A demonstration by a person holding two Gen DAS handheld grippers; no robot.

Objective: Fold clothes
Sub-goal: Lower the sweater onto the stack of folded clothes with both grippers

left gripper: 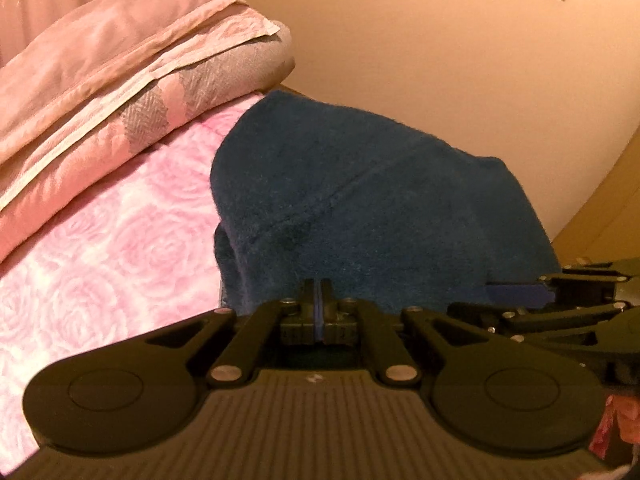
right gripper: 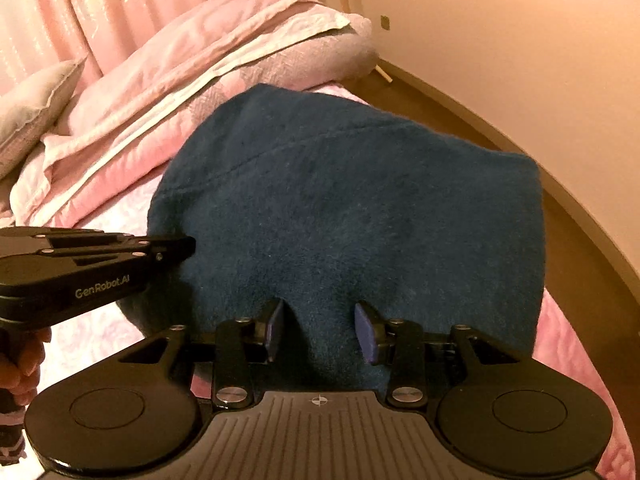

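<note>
Straddling the near hem of the dark blue garment [right gripper: 344,208], the right gripper [right gripper: 322,330] stands wide, its purple pads [right gripper: 368,332] apart with cloth bunched between them. At its nine o'clock the left gripper [left gripper: 318,312] has its fingers pressed together at the same garment's edge; whether cloth is pinched there I cannot tell. Beyond lies the rose-patterned bedspread [left gripper: 100,240], then the folded pink quilt [right gripper: 180,68] at eleven o'clock.

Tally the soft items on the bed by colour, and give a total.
Dark blue: 1, the fleece garment
Pink: 2, the folded quilt and the rose-print bedspread
Grey: 1, the pillow
Total: 4
</note>
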